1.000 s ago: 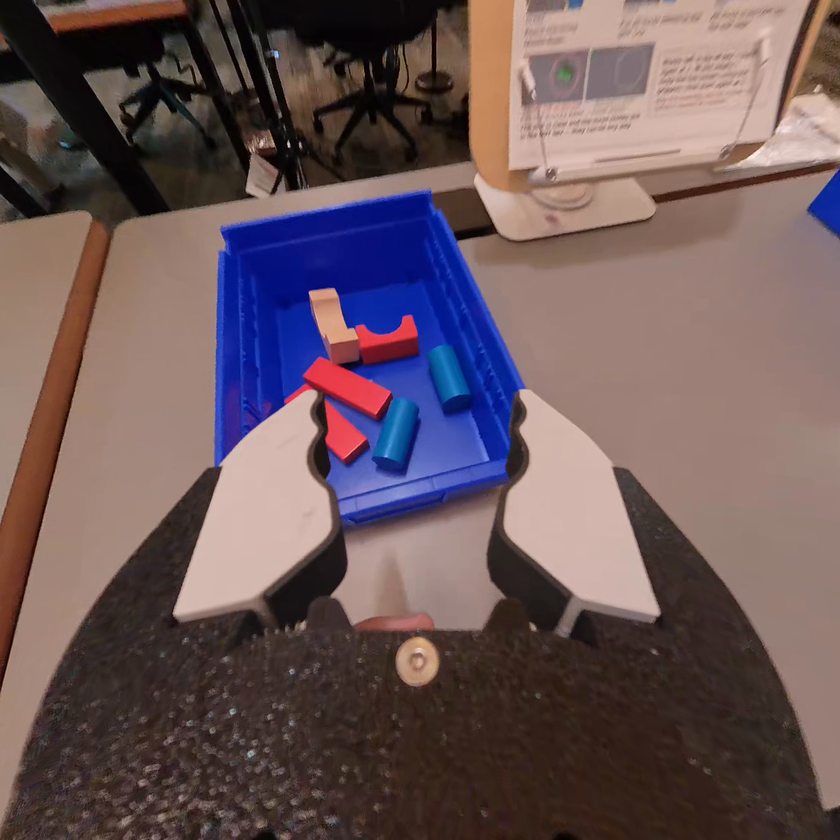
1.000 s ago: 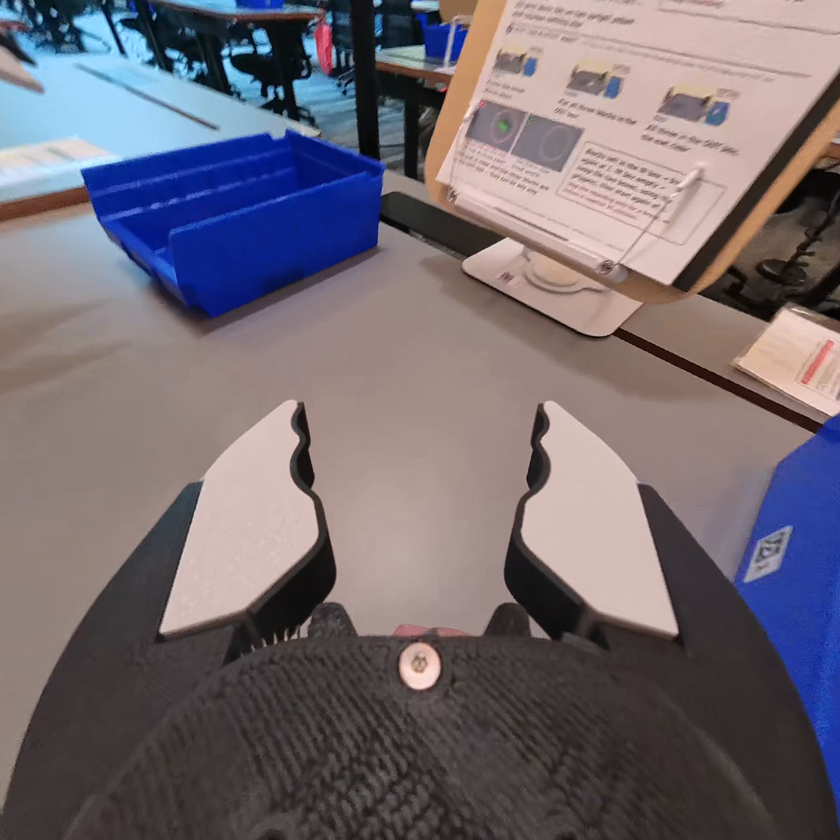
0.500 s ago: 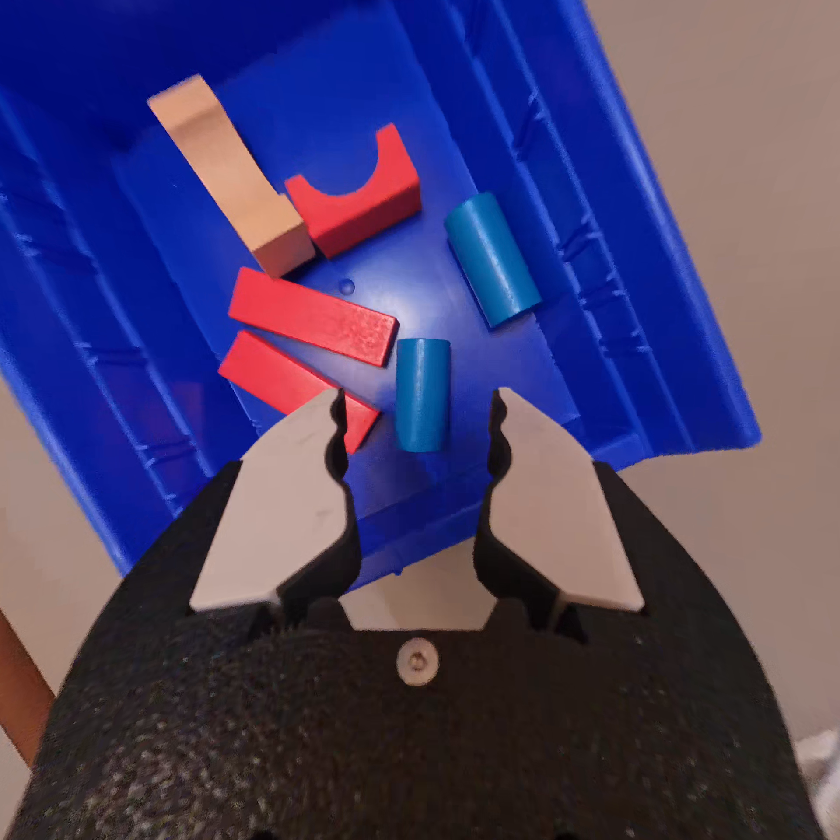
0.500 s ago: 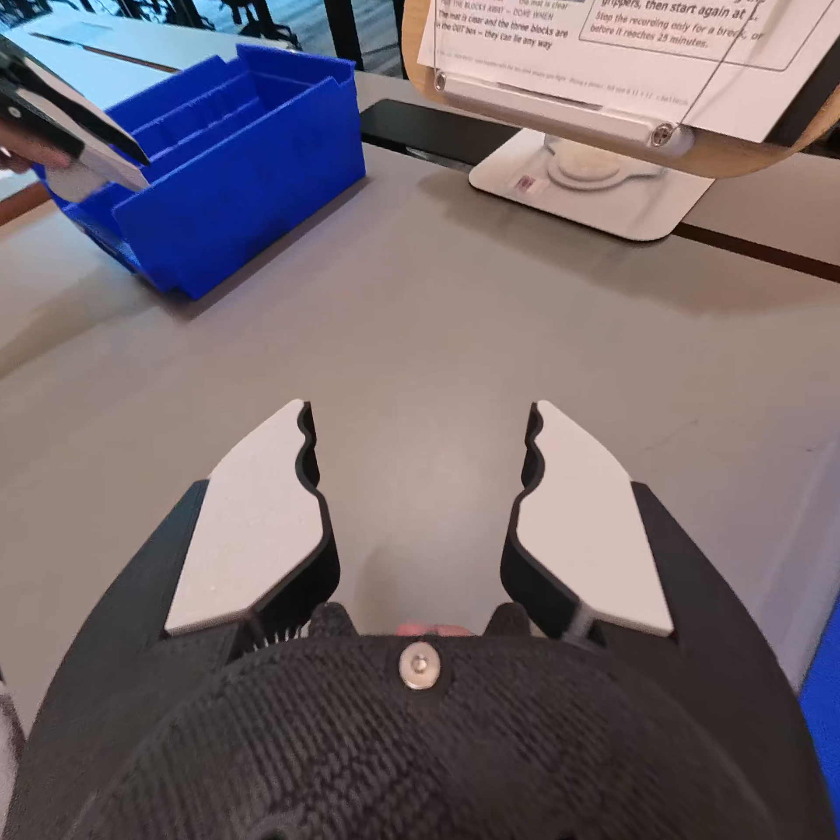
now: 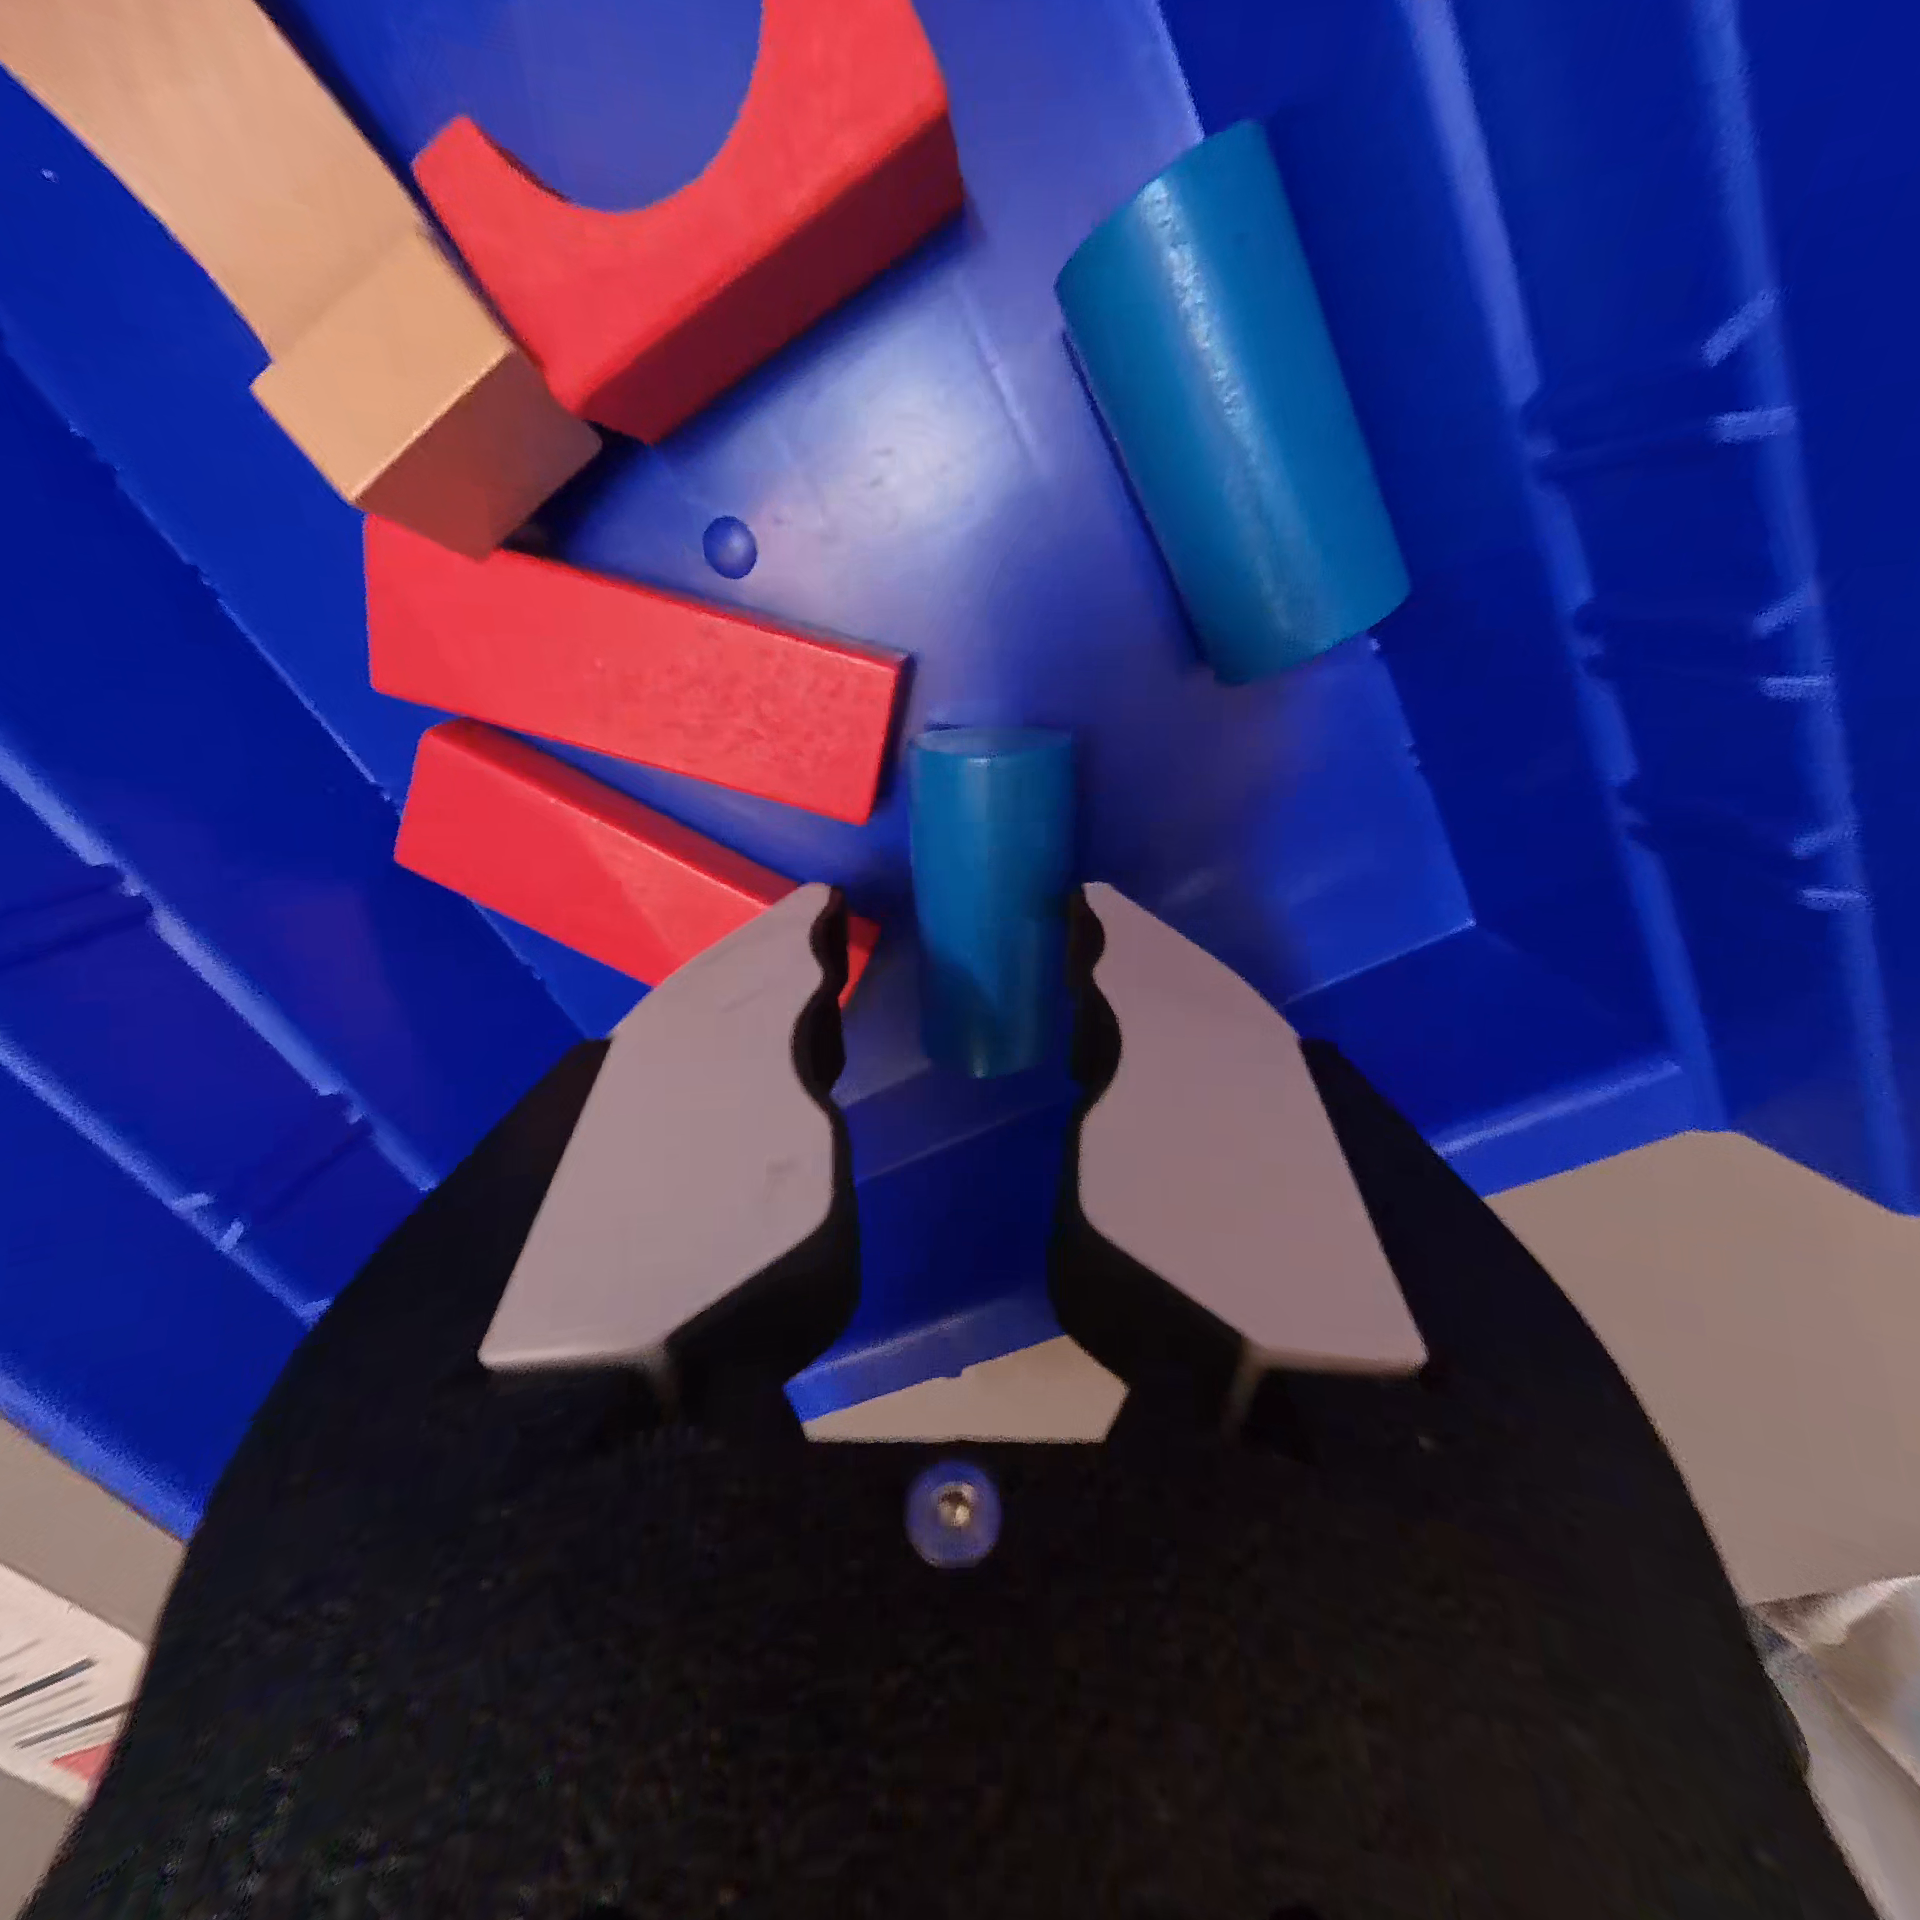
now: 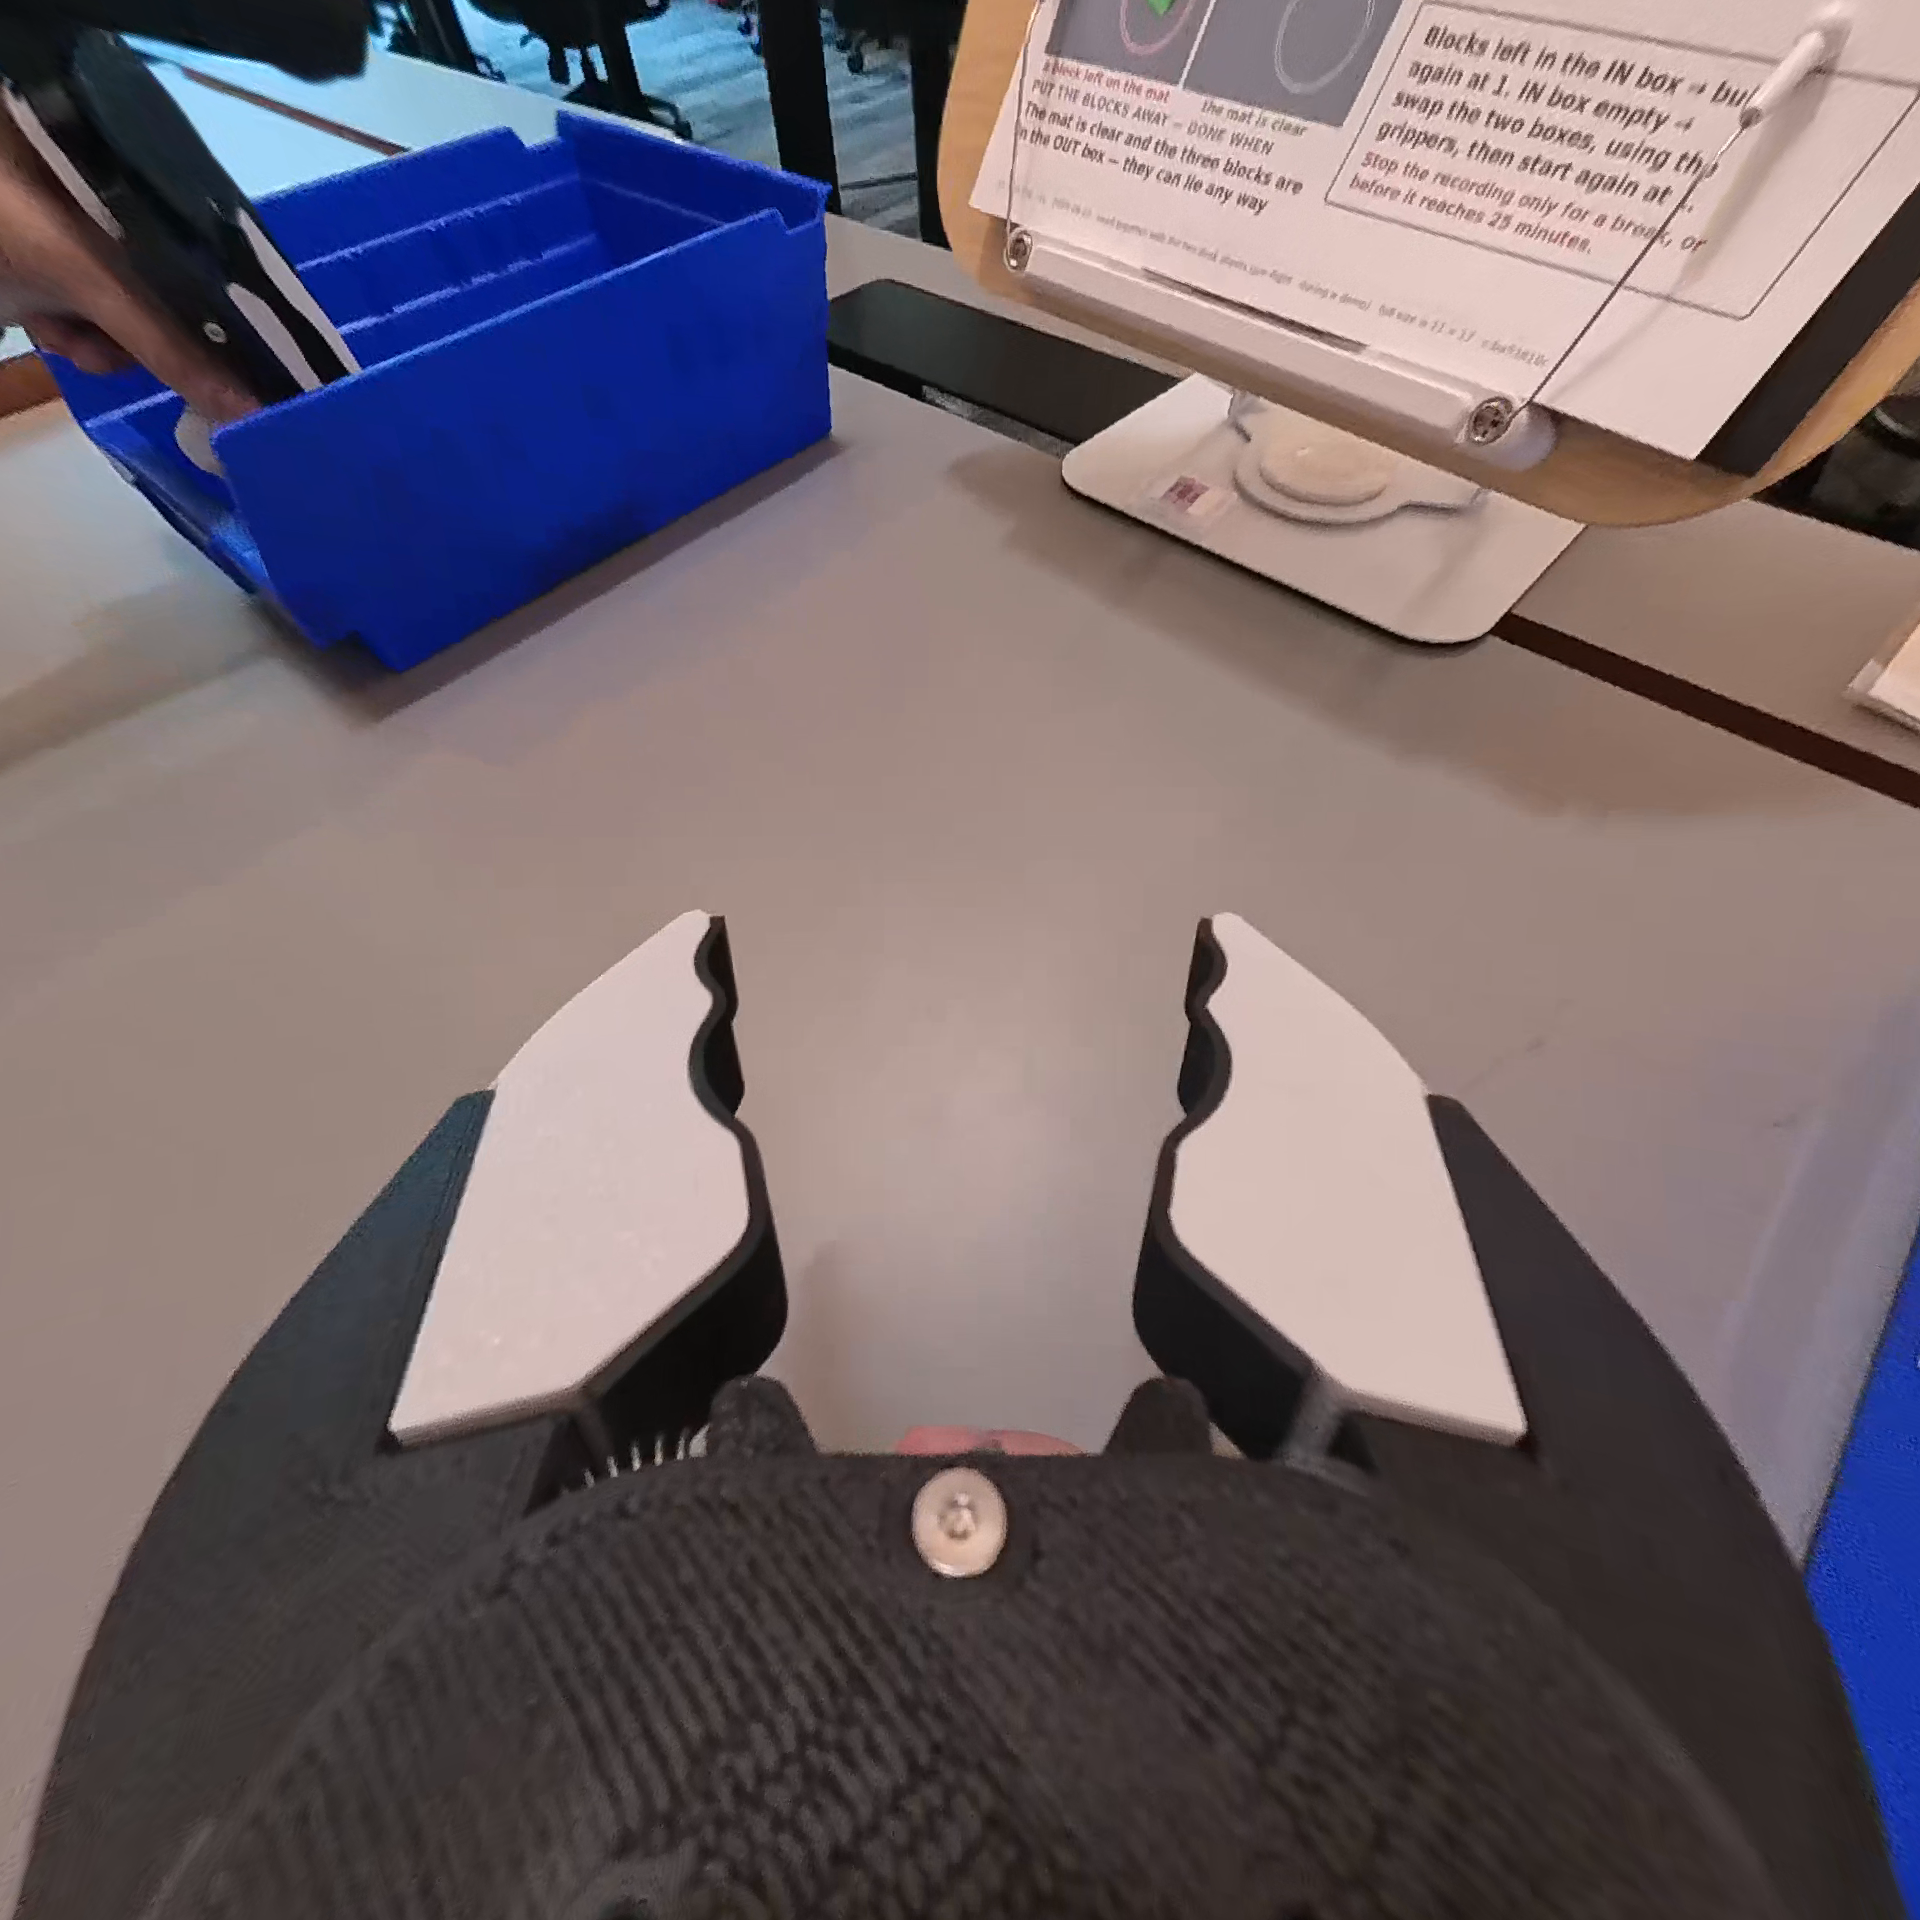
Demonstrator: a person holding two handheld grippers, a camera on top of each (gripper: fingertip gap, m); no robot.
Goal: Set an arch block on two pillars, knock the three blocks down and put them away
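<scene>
My left gripper (image 5: 956,899) reaches down into the blue bin (image 5: 1662,520). Its fingers straddle a small teal cylinder (image 5: 987,831) lying on the bin floor. The right finger is against the cylinder and a narrow gap shows at the left finger. Around it lie a second, larger teal cylinder (image 5: 1226,416), two red bars (image 5: 634,675) (image 5: 582,852), a red arch block (image 5: 707,260) and a tan block (image 5: 312,260). My right gripper (image 6: 961,935) is open and empty above the bare grey table (image 6: 935,779). The bin (image 6: 520,468) and the left gripper (image 6: 208,260) show at its far left.
A wooden stand holding a printed sheet (image 6: 1455,208) sits on a white base (image 6: 1320,509) at the back right. A black flat strip (image 6: 987,343) lies behind the bin. Another blue object (image 6: 1870,1507) touches the right edge of the right wrist view. The gap from one gripper's tips to the other's is roughly 40 cm. My left gripper is the nearer one to the red arch block (image 5: 707,260): about 9 cm, against 40 cm.
My left gripper has dropped from above the bin's front edge into the bin and narrowed its jaws around the small teal cylinder. My right gripper has tilted down slightly and stays open.
</scene>
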